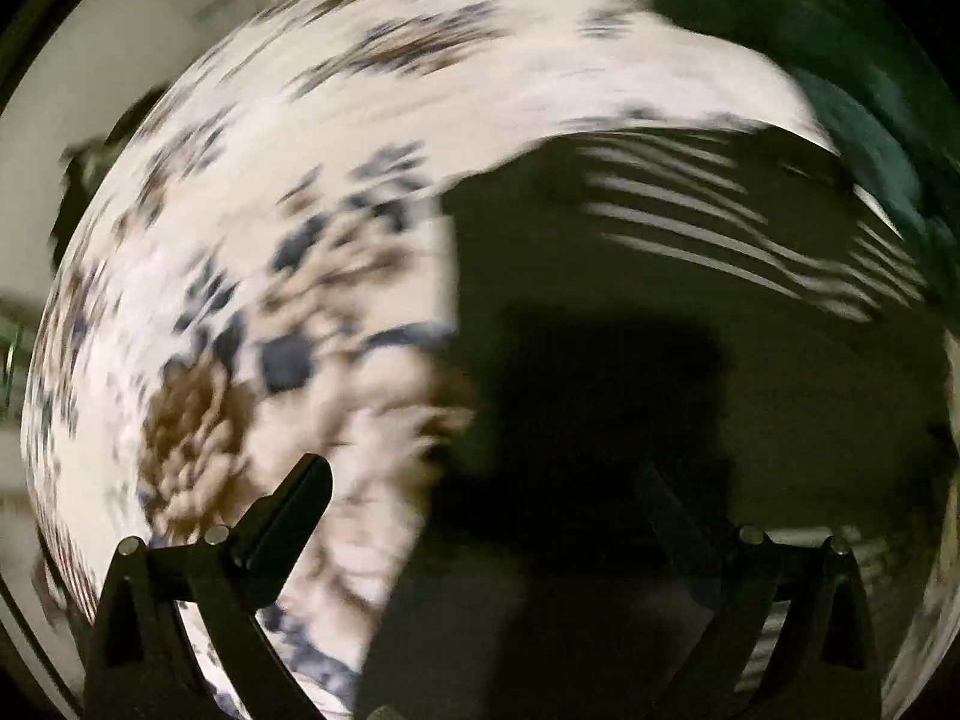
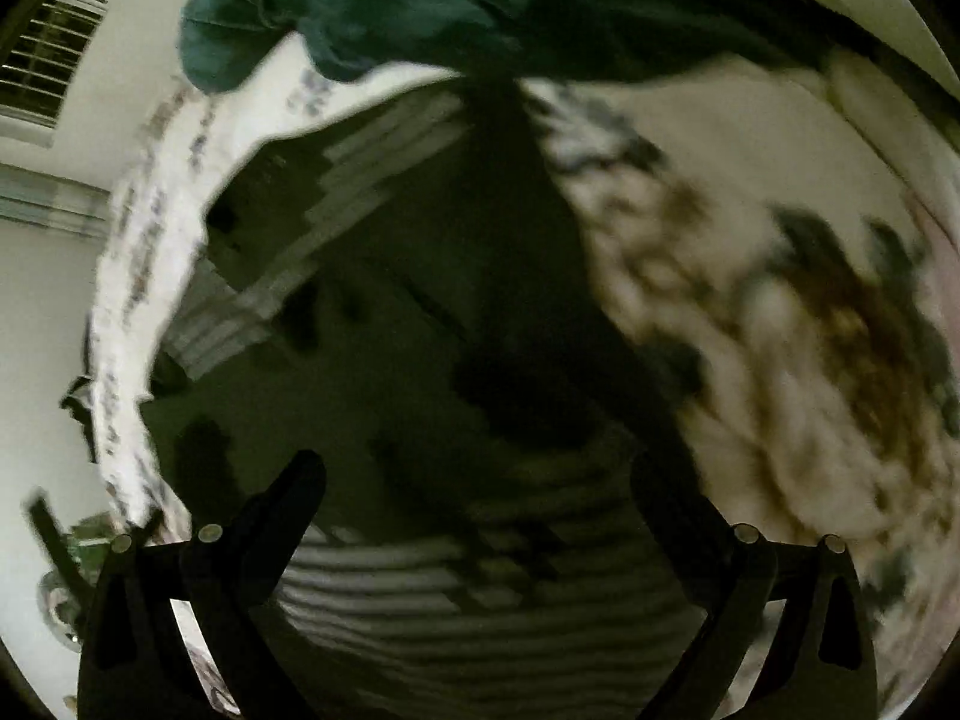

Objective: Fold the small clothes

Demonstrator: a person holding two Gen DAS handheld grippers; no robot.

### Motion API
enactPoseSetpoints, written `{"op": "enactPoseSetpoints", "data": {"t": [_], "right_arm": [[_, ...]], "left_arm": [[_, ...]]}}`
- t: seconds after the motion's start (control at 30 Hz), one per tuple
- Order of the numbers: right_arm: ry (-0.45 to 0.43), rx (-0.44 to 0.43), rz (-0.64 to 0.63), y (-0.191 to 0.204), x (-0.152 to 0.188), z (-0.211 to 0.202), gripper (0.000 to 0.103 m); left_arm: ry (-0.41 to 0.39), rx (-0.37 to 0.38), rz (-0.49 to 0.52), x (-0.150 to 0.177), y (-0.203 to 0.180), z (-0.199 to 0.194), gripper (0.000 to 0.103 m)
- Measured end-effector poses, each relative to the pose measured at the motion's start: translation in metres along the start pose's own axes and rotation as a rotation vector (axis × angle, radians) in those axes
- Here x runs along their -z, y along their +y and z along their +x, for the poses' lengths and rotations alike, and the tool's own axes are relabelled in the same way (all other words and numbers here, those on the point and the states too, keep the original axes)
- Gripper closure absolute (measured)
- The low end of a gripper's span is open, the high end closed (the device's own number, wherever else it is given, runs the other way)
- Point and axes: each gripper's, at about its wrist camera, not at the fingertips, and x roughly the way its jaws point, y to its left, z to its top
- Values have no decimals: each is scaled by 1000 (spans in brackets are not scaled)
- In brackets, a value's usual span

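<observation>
A dark garment with white stripes (image 1: 690,252) lies on a white floral bedsheet (image 1: 252,252). The frames are blurred by motion. My left gripper (image 1: 486,480) is open, its left finger (image 1: 288,516) over the sheet and its right finger over the dark cloth at the garment's left edge. In the right wrist view the same striped garment (image 2: 432,588) fills the middle. My right gripper (image 2: 480,480) is open just above it, with nothing between the fingers. A dark teal garment (image 2: 384,6) lies bunched beyond it, and also shows in the left wrist view (image 1: 810,18).
The floral sheet (image 2: 750,312) spreads on both sides of the striped garment. A pale wall with a window blind (image 2: 48,60) stands at the far left of the right wrist view. Dim objects sit past the bed's left edge (image 1: 90,180).
</observation>
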Motion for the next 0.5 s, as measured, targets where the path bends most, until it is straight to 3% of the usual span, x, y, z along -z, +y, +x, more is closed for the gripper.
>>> {"op": "enactPoseSetpoints", "data": {"t": [0.1,0.17,0.23,0.3,0.37,0.4,0.5], "right_arm": [[6,0,-9,27,-22,15,35],[46,84,-62,50,-31,39,35],[144,186,-143,65,-33,73,35],[181,214,-213,71,-27,86,38],[110,252,-265,78,-24,76,89],[68,279,-269,79,-24,66,97],[-33,227,-181,67,-29,29,98]], "left_arm": [[13,-5,-73,-12,20,14,0],[19,10,-105,-20,24,22,0],[22,11,-133,-27,26,26,0],[11,19,-157,-33,32,25,0],[1,20,-171,-36,33,24,0],[-3,23,-176,-38,33,23,0],[-6,20,-181,-42,34,23,0]]}}
